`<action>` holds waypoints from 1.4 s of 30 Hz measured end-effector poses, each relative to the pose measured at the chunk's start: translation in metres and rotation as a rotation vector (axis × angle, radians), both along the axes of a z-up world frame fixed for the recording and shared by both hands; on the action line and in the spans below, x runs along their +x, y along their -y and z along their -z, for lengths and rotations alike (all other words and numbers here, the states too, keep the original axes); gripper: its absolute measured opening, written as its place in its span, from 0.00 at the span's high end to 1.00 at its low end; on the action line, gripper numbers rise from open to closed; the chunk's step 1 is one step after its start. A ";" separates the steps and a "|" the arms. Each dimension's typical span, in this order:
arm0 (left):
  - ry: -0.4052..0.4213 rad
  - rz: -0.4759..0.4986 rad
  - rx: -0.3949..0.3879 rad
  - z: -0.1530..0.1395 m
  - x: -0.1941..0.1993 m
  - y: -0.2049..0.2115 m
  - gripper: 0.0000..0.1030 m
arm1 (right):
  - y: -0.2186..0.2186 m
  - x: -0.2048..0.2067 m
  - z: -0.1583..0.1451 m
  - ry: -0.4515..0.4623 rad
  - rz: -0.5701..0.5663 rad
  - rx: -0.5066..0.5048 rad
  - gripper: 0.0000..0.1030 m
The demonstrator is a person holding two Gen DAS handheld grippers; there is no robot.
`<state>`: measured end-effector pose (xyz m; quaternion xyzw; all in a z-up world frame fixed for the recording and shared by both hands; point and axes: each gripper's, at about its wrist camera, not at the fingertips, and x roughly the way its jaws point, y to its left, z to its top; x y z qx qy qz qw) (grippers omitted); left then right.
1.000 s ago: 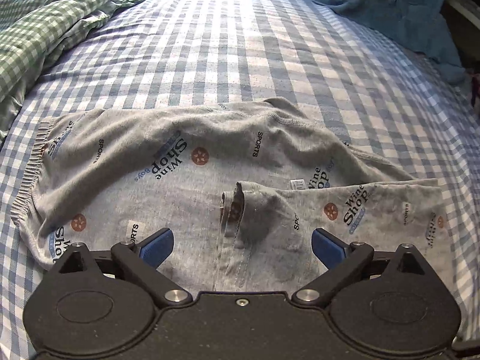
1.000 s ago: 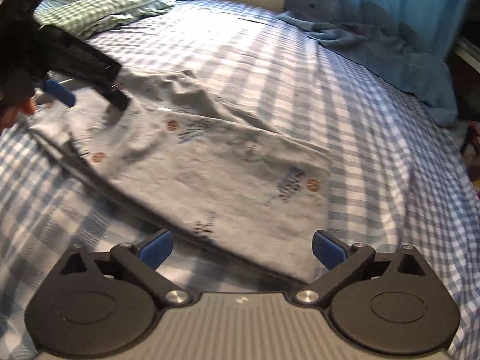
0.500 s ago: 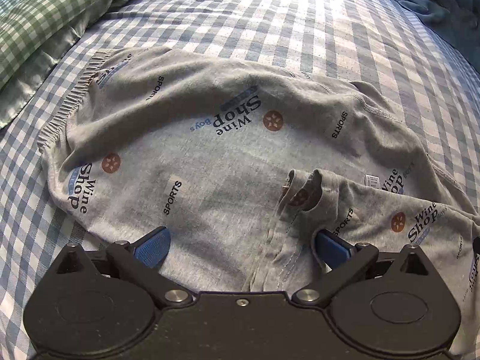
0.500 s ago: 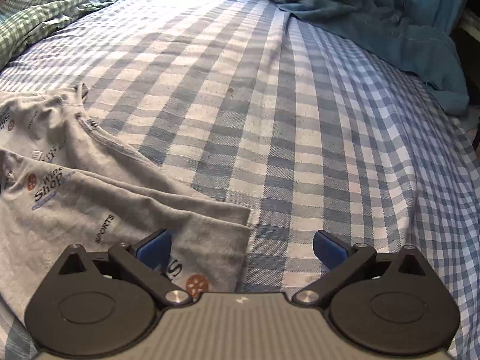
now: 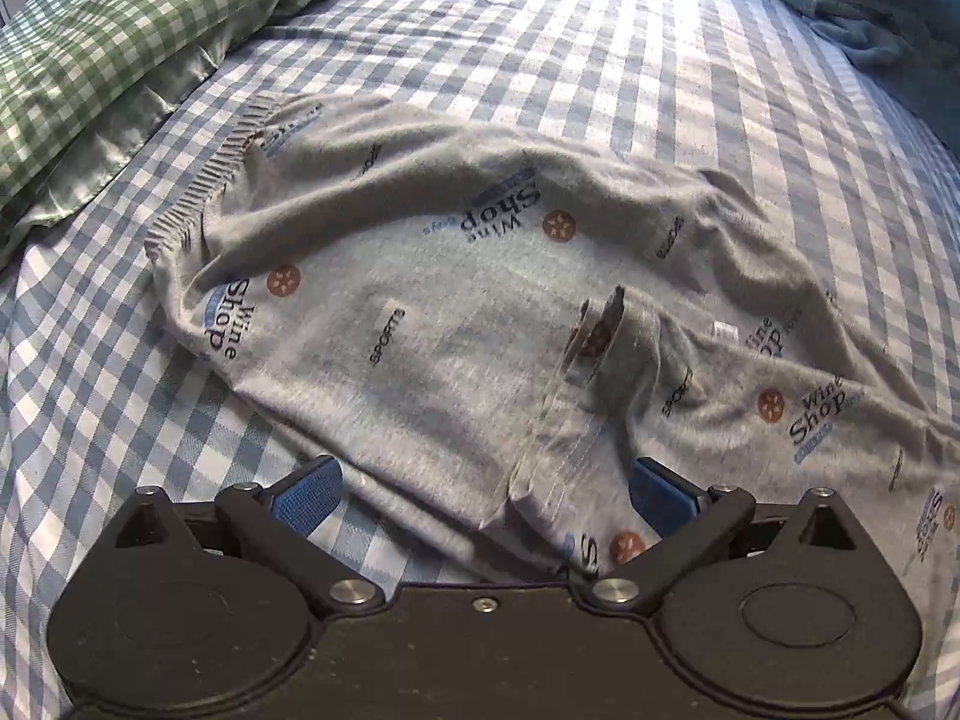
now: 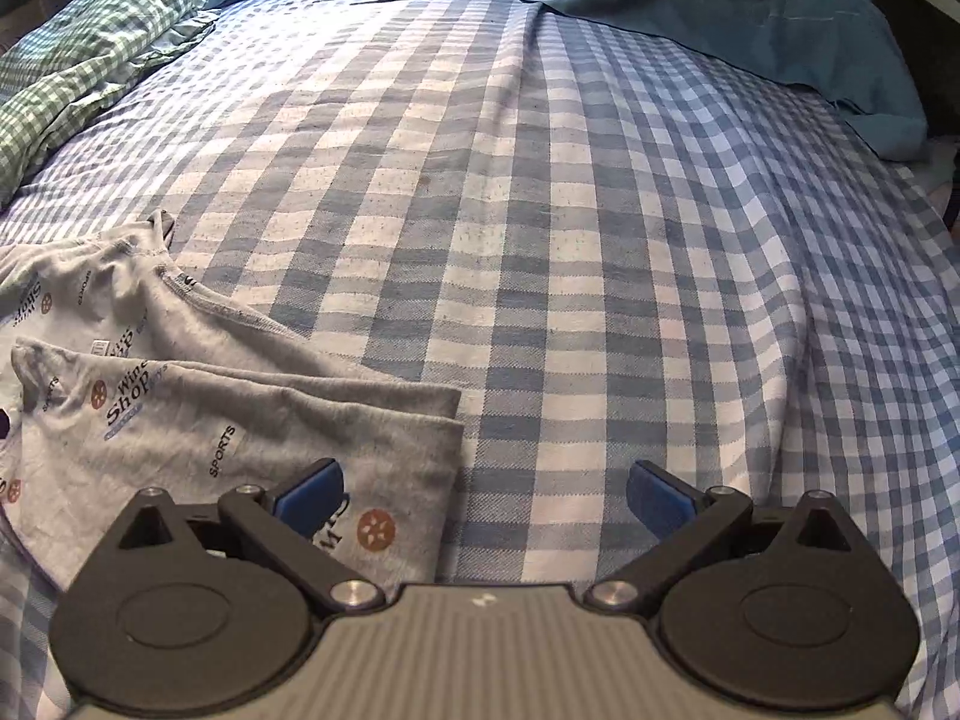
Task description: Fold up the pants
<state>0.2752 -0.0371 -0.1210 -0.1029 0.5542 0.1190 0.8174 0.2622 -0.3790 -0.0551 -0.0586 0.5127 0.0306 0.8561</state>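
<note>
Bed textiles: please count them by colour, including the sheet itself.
Grey: 1, the printed pants
Blue-white check: 1, the bed sheet
Green check: 1, the bedding
Plain blue: 1, the cloth
Total: 4

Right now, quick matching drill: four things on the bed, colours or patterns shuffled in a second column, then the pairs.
Things:
1. pants
2. bedsheet
3. pillow
4. blanket

Looks:
A. green and white check
B. plain teal blue
C. grey with printed words
D. blue and white check

Pairs: 1-C, 2-D, 3-A, 4-B
</note>
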 end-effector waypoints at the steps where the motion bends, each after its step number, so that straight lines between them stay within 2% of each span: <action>1: -0.029 0.007 0.014 0.005 -0.003 0.002 0.01 | -0.003 -0.006 -0.001 -0.006 0.001 0.003 0.00; 3: -0.072 0.012 0.027 0.014 -0.007 0.003 0.01 | -0.010 -0.019 0.001 -0.023 -0.008 0.004 0.00; 9: -0.070 -0.030 -0.033 0.018 -0.011 -0.005 0.01 | -0.031 -0.045 0.031 -0.099 -0.060 -0.090 0.00; 13: -0.075 -0.011 -0.022 0.012 -0.007 -0.015 0.01 | -0.039 -0.049 0.019 -0.054 -0.035 -0.101 0.00; 17: -0.070 -0.005 -0.028 0.001 -0.010 -0.028 0.01 | -0.067 -0.041 0.004 0.015 -0.079 -0.097 0.00; 22: -0.059 0.000 -0.010 -0.009 -0.011 -0.056 0.01 | -0.128 -0.020 -0.001 0.068 -0.184 -0.058 0.00; 26: -0.047 -0.016 -0.007 -0.009 -0.013 -0.091 0.01 | -0.187 0.000 0.009 0.080 -0.277 -0.032 0.00; 30: 0.022 -0.074 -0.037 -0.008 -0.016 -0.139 0.01 | -0.237 0.016 0.029 0.067 -0.344 -0.091 0.00; 32: 0.087 -0.104 -0.075 -0.008 -0.015 -0.164 0.01 | -0.252 0.020 0.036 0.039 -0.344 -0.138 0.00; 34: 0.169 -0.113 -0.120 -0.007 -0.013 -0.185 0.01 | -0.256 0.014 0.030 0.066 -0.331 -0.138 0.00; 37: 0.264 -0.109 -0.218 0.003 -0.005 -0.213 0.09 | -0.254 0.003 0.018 0.078 -0.289 -0.131 0.00; 42: 0.309 -0.101 -0.306 0.020 0.015 -0.236 0.26 | -0.251 -0.026 0.010 0.065 -0.264 -0.133 0.00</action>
